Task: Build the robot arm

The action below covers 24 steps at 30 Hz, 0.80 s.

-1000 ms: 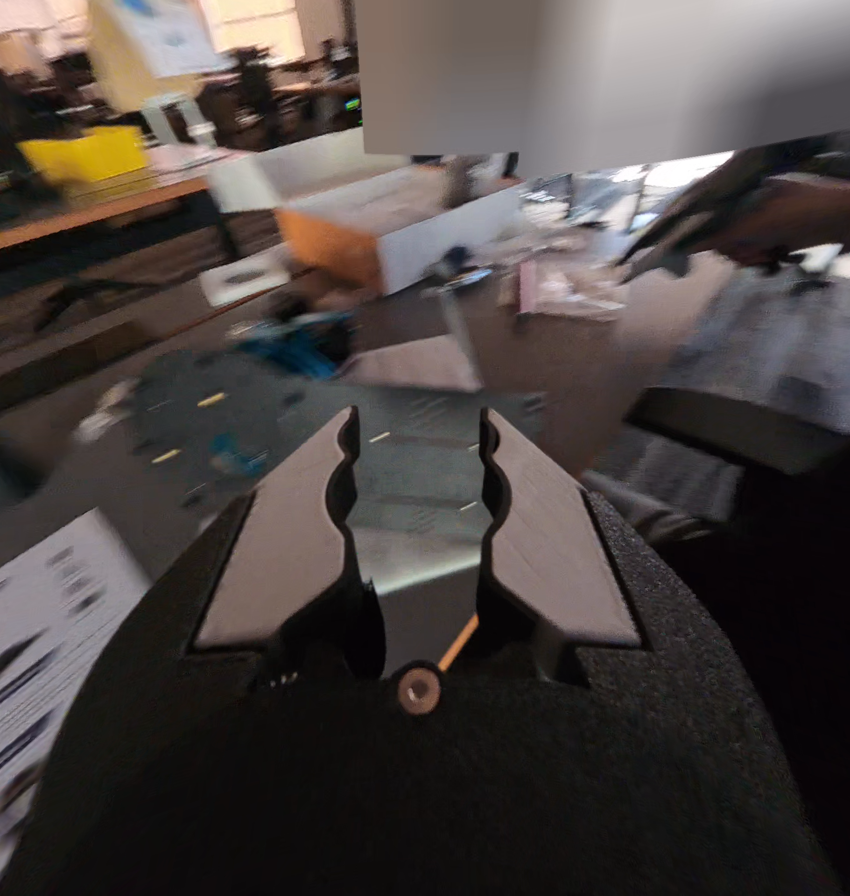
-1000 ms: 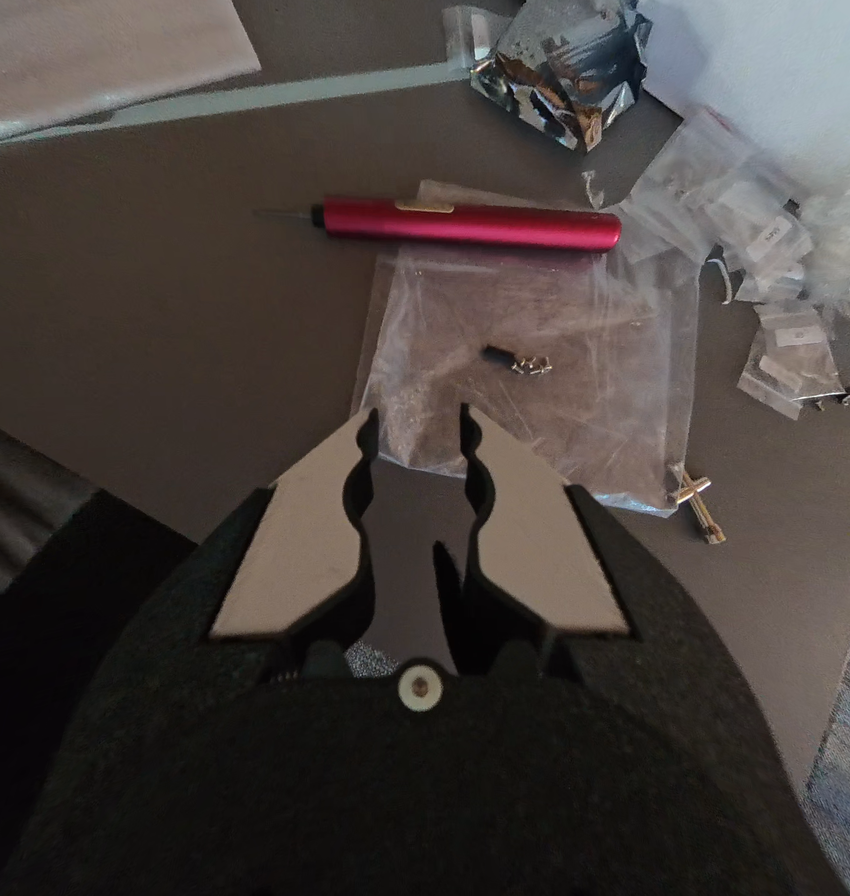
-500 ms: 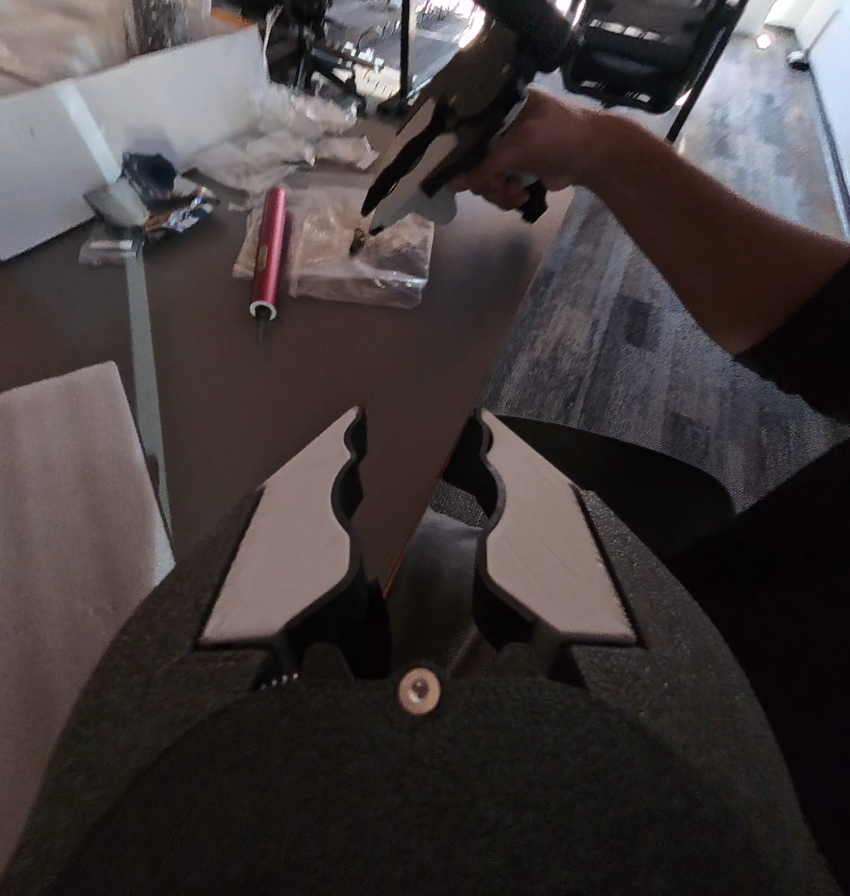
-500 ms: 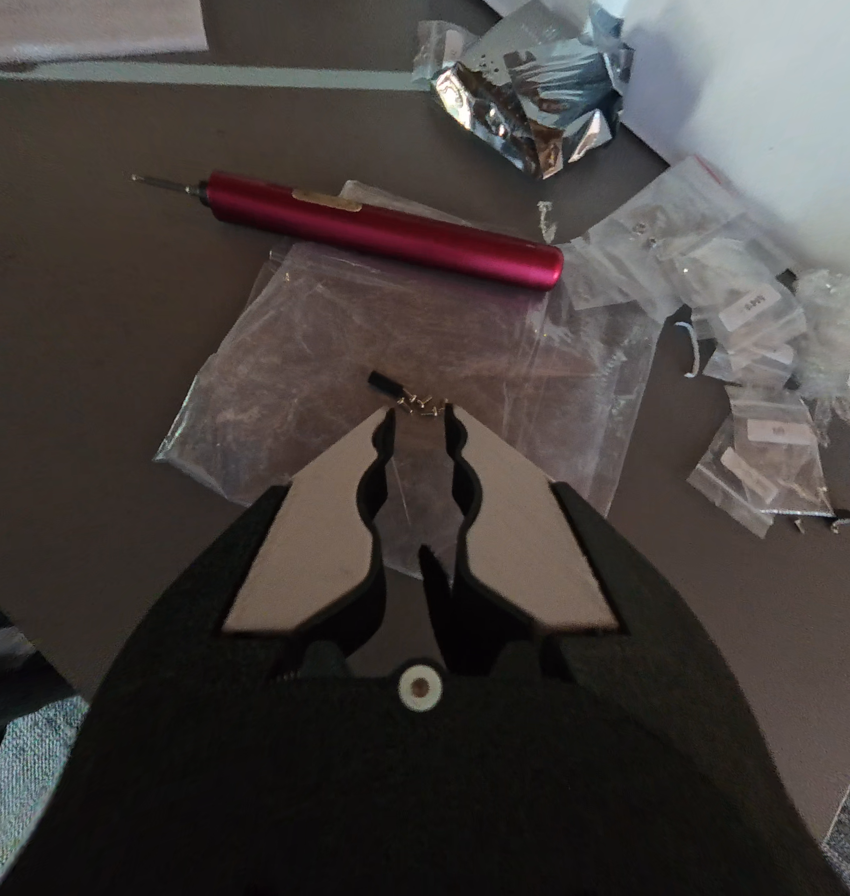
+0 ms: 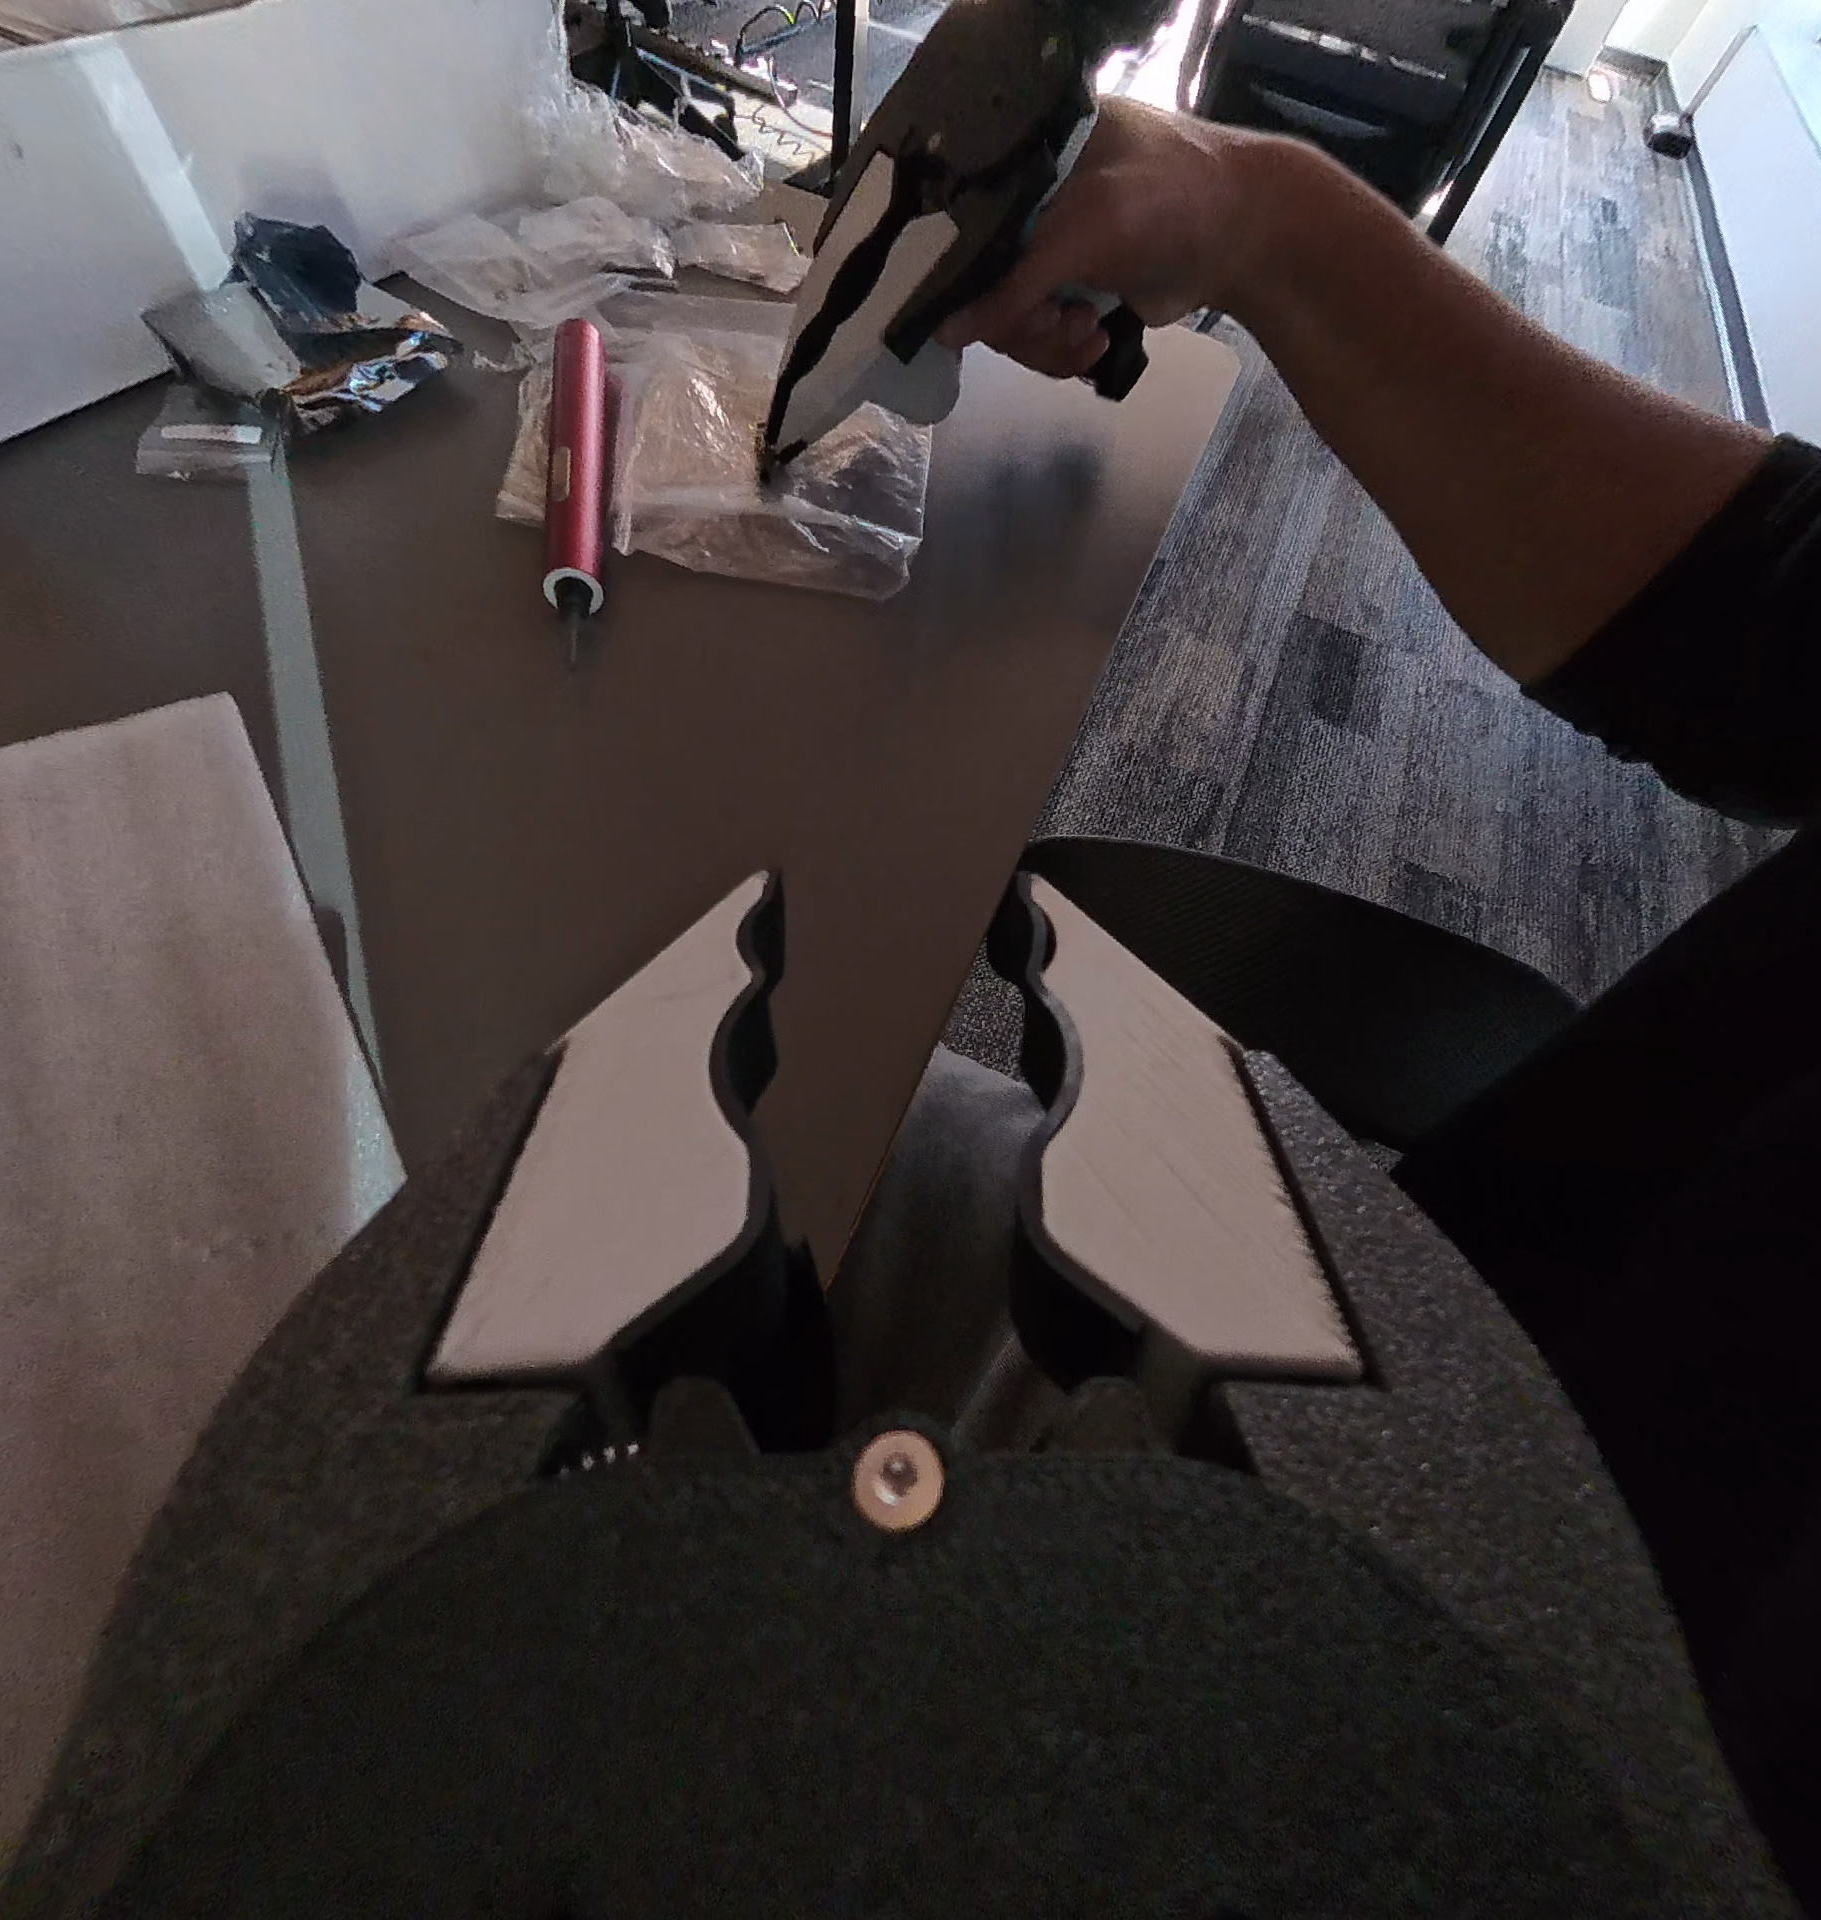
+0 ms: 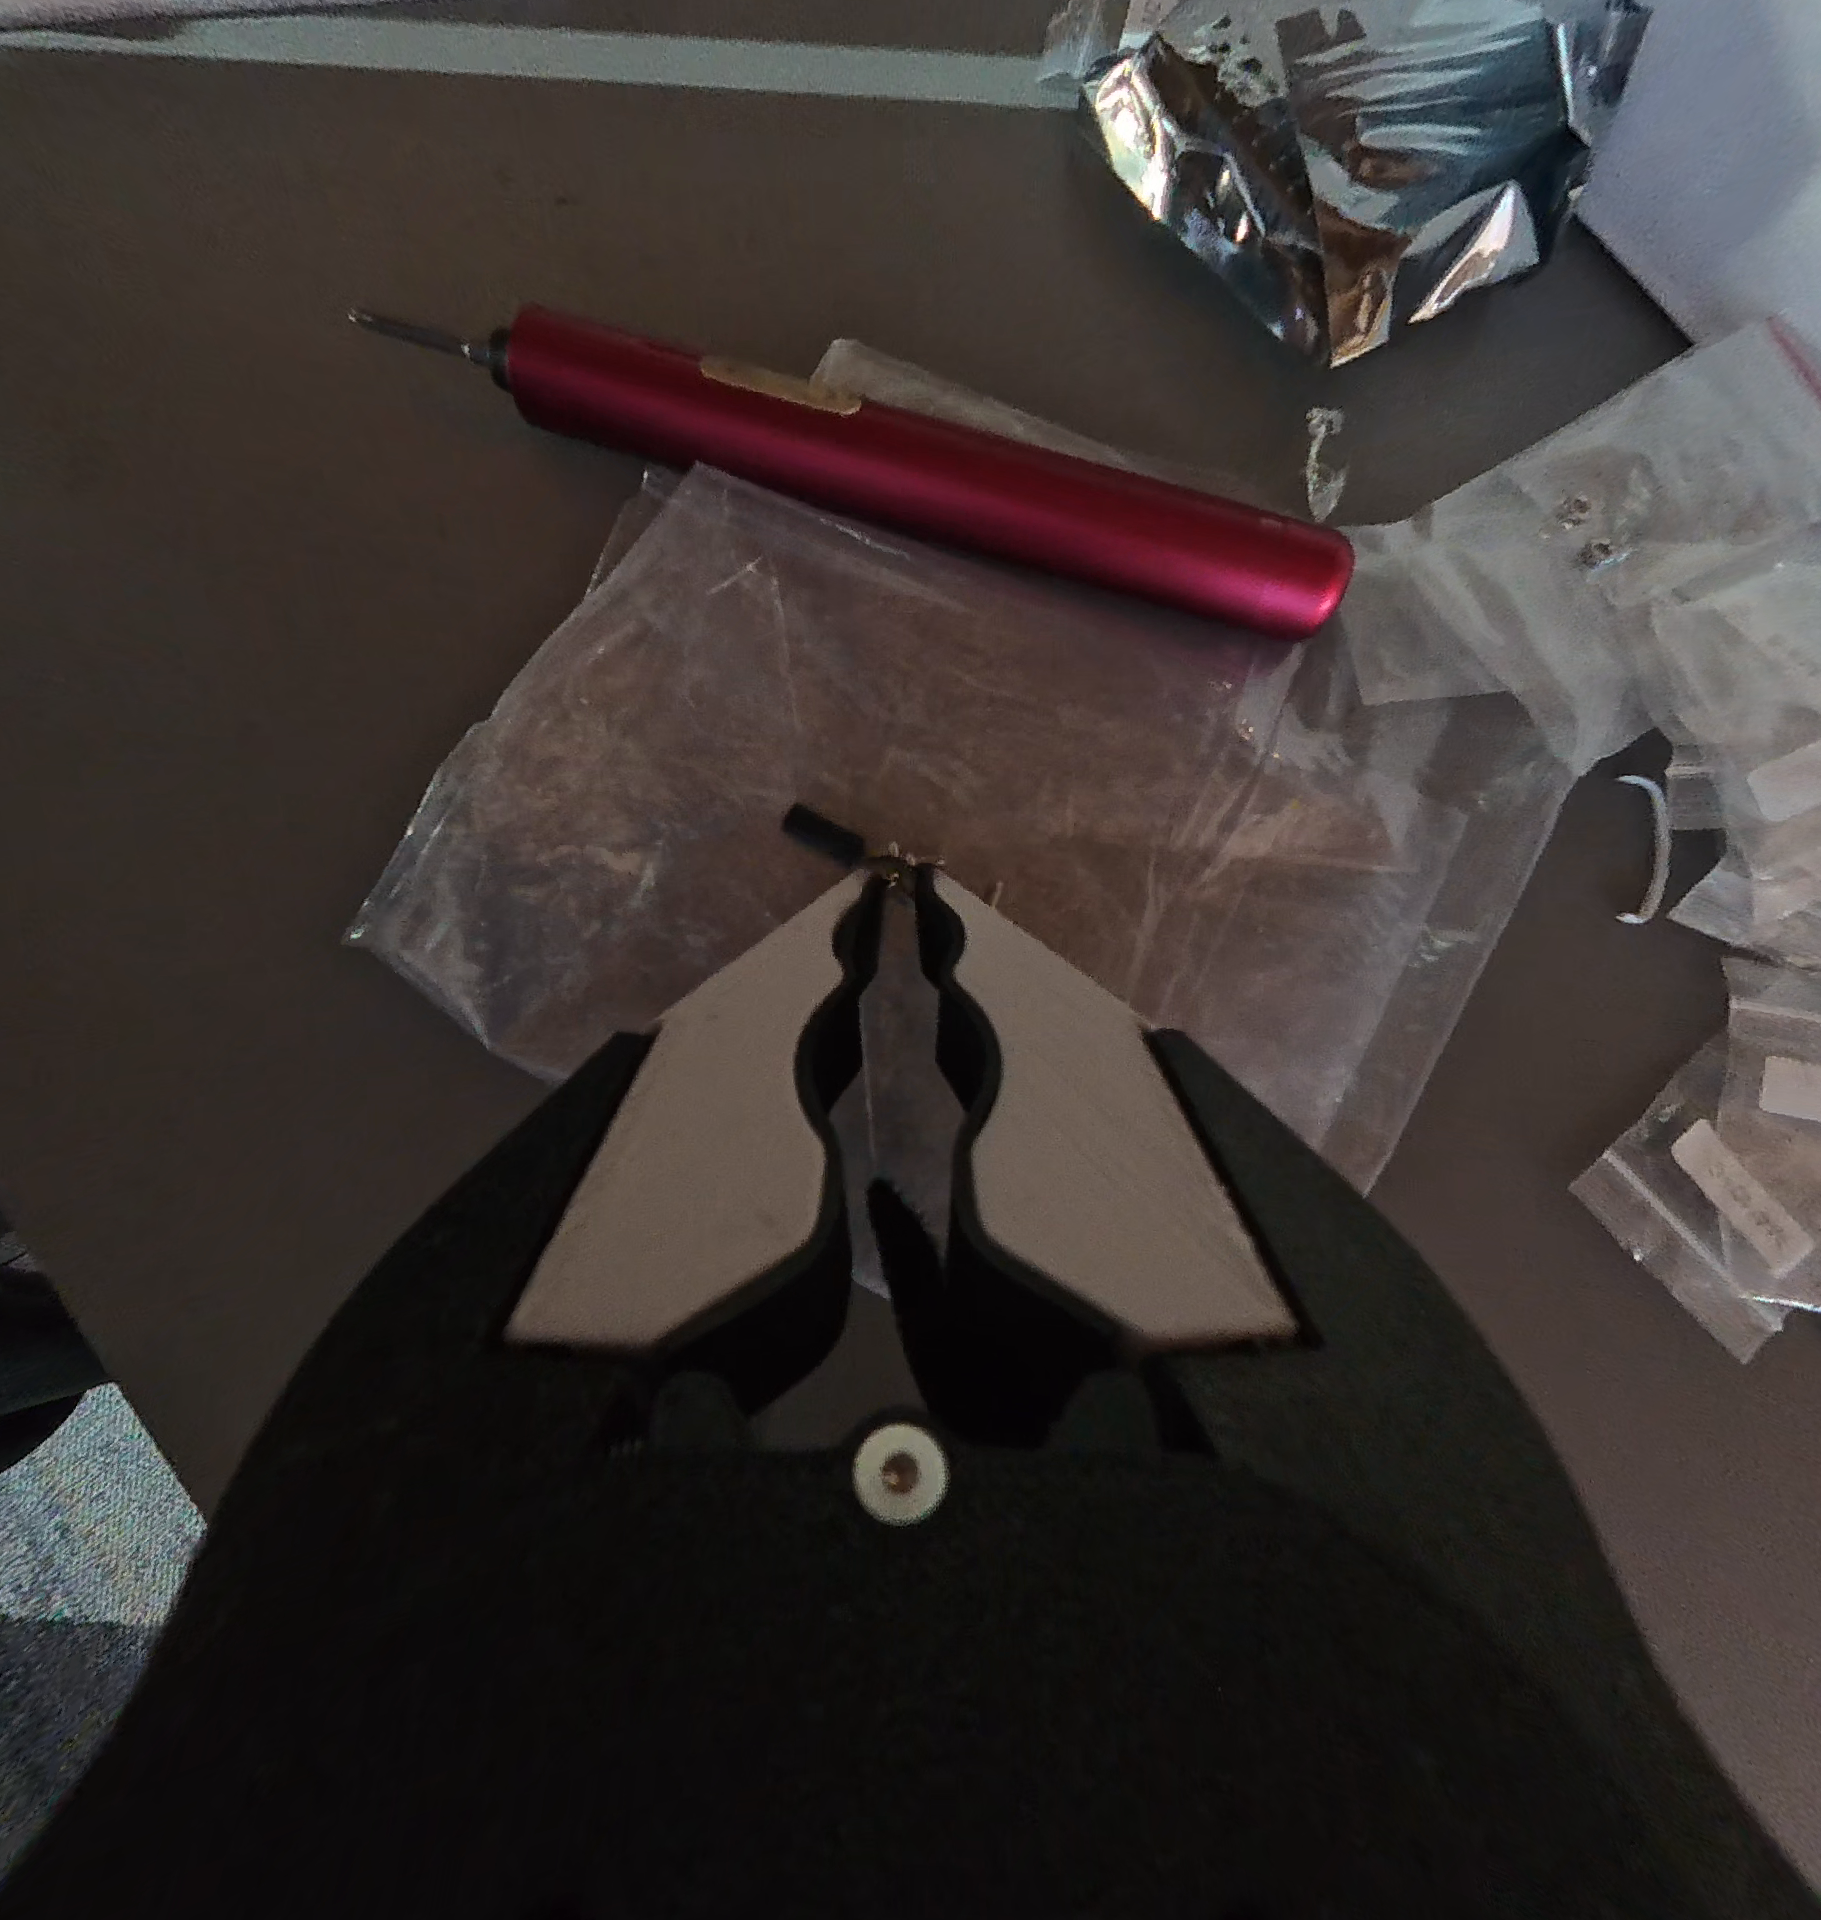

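Observation:
My right gripper is tipped down onto a clear plastic bag on the brown table. Its jaws are nearly closed on a small brass screw, one of several lying on the bag next to a small black piece. A red pen-shaped screwdriver lies just beyond the bag. The left wrist view shows this gripper from afar, held by a hand, tips on the bag beside the screwdriver. My left gripper is open and empty above the table's near edge.
A crumpled silver foil bag and several small labelled bags lie at the right. A white foam sheet, a grey strip and a white box are at the left. A dark chair and carpet lie past the table edge. Some 30 cm of space lies between my two pairs of fingers.
My right gripper moved down to the screws on the bag and its jaws narrowed around one. My left gripper swung right to face the bag, then held nearly still, open.

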### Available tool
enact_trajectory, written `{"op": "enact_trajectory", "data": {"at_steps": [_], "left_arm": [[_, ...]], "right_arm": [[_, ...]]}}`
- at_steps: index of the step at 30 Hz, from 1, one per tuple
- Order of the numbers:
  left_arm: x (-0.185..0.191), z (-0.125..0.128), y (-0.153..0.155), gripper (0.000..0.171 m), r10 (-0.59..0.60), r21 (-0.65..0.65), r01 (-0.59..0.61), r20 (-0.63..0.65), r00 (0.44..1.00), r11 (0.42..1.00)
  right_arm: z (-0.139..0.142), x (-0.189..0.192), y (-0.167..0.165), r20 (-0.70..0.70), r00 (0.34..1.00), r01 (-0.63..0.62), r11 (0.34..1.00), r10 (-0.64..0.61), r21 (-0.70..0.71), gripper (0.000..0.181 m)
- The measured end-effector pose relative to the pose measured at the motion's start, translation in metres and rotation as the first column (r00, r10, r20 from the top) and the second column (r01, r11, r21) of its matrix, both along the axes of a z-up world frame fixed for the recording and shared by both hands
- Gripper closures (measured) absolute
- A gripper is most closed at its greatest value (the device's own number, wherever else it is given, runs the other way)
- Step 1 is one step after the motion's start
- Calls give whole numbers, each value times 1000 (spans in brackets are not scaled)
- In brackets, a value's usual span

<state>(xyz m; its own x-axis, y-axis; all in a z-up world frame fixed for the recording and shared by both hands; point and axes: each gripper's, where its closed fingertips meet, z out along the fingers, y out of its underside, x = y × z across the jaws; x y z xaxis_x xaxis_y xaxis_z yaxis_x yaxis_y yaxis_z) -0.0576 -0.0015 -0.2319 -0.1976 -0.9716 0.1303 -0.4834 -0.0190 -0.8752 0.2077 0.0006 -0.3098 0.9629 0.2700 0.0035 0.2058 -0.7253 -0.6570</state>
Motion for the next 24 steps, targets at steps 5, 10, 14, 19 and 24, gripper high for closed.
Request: {"op": "enact_trajectory", "data": {"at_steps": [5,10,14,19,24], "left_arm": [[-8,3,3,128,-1,17,1,11,1000,1000],[-22,7,12,128,26,8,-26,25,999,1000],[-44,10,25,128,67,0,-67,35,997,998],[-88,18,47,131,145,7,-146,61,987,989],[-134,35,61,130,157,35,-162,111,981,986]], "right_arm": [[3,5,-4,35,999,15,1000,-14,-3,179],[27,-10,-1,30,1000,2,999,-4,53,181],[57,-57,23,56,993,-113,984,106,136,181],[75,-132,66,116,957,-282,944,264,173,181],[83,-79,57,241,965,-127,987,101,98,181]]}}
